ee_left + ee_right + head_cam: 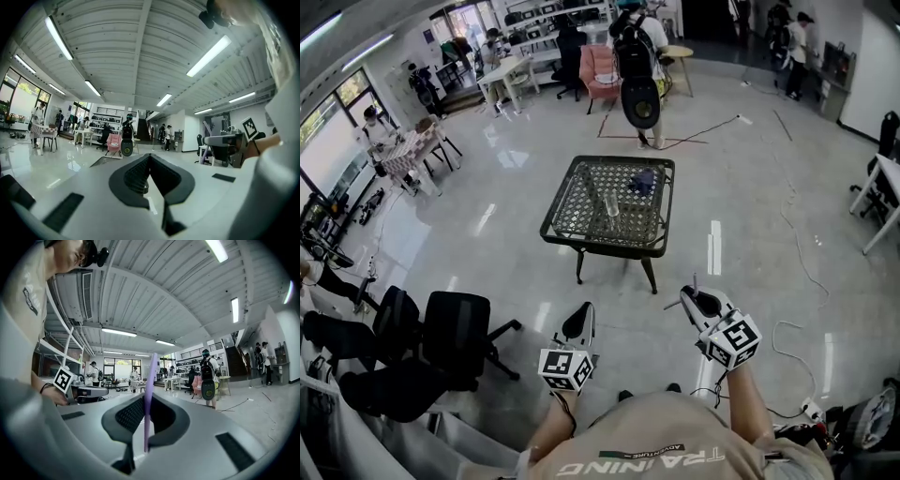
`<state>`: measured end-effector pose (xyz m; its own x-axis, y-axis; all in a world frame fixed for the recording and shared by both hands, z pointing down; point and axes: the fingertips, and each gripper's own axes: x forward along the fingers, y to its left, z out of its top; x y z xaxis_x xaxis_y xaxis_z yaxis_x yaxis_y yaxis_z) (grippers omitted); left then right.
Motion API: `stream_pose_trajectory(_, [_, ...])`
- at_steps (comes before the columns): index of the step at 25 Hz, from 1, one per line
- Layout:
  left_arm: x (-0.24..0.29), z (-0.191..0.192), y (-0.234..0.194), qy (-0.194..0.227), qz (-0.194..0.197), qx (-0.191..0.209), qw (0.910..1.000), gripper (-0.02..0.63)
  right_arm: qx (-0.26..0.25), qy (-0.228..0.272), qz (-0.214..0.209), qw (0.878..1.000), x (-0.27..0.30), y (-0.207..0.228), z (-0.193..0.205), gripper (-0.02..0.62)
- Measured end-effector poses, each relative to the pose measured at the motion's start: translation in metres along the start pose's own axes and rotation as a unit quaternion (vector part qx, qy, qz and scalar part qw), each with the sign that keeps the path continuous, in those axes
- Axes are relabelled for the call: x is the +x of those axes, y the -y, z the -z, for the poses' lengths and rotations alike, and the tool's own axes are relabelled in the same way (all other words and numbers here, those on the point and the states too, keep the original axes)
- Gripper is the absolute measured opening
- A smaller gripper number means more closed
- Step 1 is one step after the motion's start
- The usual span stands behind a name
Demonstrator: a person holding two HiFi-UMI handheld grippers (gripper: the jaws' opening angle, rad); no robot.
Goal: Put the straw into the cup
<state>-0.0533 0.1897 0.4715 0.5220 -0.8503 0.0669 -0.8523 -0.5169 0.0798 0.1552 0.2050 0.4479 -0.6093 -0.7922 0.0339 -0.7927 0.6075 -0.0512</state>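
Note:
A clear cup (612,208) stands upright near the middle of a low dark mesh table (558,214), well ahead of both grippers. My right gripper (688,296) is held level in front of me, shut on a thin purple straw (149,394). The straw stands upright between the pads and pokes up above the jaws (695,279). My left gripper (587,309) is level beside it, shut, with nothing between its jaws (149,158). Both are over the floor, short of the table.
A blue crumpled object (642,180) lies on the table's far side. Black office chairs (455,333) stand at the left. A person with a backpack (637,56) stands beyond the table. A cable (802,253) runs over the floor at the right, near a white table (886,183).

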Motion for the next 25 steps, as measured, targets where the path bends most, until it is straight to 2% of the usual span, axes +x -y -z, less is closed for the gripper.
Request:
stream_pose_trajectory(8, [-0.003,-0.010,-0.015,-0.001,-0.005,0.013,0.9999,0.015,-0.037,-0.015,0.014,0.999,0.017,-0.016,-0.005,0.034])
stream_pose_trajectory(14, [0.001,-0.018,-0.043,0.004,0.003,0.025,0.9997,0.015,-0.026,-0.009,0.011,1.000,0.050,-0.035,0.000,0.034])
stream_pose_trajectory(25, [-0.004,-0.003,-0.079,-0.007,0.002,0.007,0.9999,0.015,-0.026,-0.026,0.017,0.999,0.078,-0.041,0.007,0.034])
